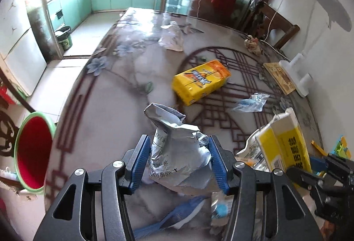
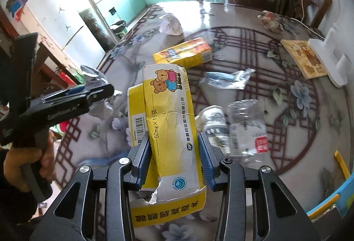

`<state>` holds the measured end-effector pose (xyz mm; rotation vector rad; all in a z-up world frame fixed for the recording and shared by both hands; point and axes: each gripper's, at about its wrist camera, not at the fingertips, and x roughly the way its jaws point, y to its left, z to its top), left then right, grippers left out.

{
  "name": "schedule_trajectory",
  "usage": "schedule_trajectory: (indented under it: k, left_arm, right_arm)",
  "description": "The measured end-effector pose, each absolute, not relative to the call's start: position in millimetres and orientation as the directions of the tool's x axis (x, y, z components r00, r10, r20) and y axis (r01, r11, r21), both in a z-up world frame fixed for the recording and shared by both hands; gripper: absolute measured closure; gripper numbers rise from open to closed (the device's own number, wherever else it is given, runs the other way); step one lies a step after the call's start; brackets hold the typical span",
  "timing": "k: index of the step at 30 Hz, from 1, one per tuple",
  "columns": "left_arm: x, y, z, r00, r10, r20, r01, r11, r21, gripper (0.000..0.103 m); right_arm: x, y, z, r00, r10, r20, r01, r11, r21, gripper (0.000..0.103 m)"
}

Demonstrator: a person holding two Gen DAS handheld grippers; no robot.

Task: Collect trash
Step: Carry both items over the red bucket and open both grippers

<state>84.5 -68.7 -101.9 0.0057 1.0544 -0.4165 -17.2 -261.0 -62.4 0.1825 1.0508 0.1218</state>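
My left gripper (image 1: 178, 141) is shut on a crumpled silver foil bag (image 1: 177, 152), held above the patterned table (image 1: 106, 130). My right gripper (image 2: 174, 137) is shut on a yellow and white medicine box (image 2: 170, 121) printed with cartoon bears, also lifted off the table. In the left wrist view that box (image 1: 285, 141) shows at the lower right. In the right wrist view the left gripper (image 2: 88, 94) and its bag (image 2: 95, 77) hang at the left, with a hand (image 2: 24, 163) on the handle. A red bin with a green rim (image 1: 33, 148) stands beside the table's left edge.
On the table lie an orange juice carton (image 1: 200, 81), a clear wrapper with blue inside (image 1: 250, 103), a crushed clear bottle (image 2: 247, 128), a crumpled white cup (image 2: 213, 121), a white bag (image 1: 172, 37) and a paper wad (image 1: 252, 43). A lamp base (image 1: 296, 77) and wooden board (image 1: 279, 77) sit right.
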Motion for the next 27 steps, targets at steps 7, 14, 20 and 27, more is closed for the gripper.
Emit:
schedule_trajectory:
  k: [7, 14, 20, 27]
  left_arm:
    - [76, -30, -97, 0.441, -0.315, -0.841, 0.304, 0.933, -0.191, 0.051]
    - [77, 8, -94, 0.455, -0.297, -0.839, 0.274, 0.944, -0.185, 0.051]
    - [78, 26, -94, 0.456, -0.298, -0.839, 0.262, 0.946, -0.193, 0.051]
    - [85, 50, -99, 0.453, -0.289, -0.844, 0.232, 0.952, -0.201, 0.051]
  right_arm:
    - [-8, -229, -56, 0.493, 0.193, -0.848, -0.046, 0.979, 0.197, 0.064]
    - [1, -196, -51, 0.499, 0.208, -0.841, -0.080, 0.978, 0.194, 0.064]
    - [6, -177, -50, 0.497, 0.204, -0.843, -0.086, 0.979, 0.186, 0.064]
    - [13, -158, -52, 0.490, 0.215, -0.845, -0.096, 0.977, 0.193, 0.064]
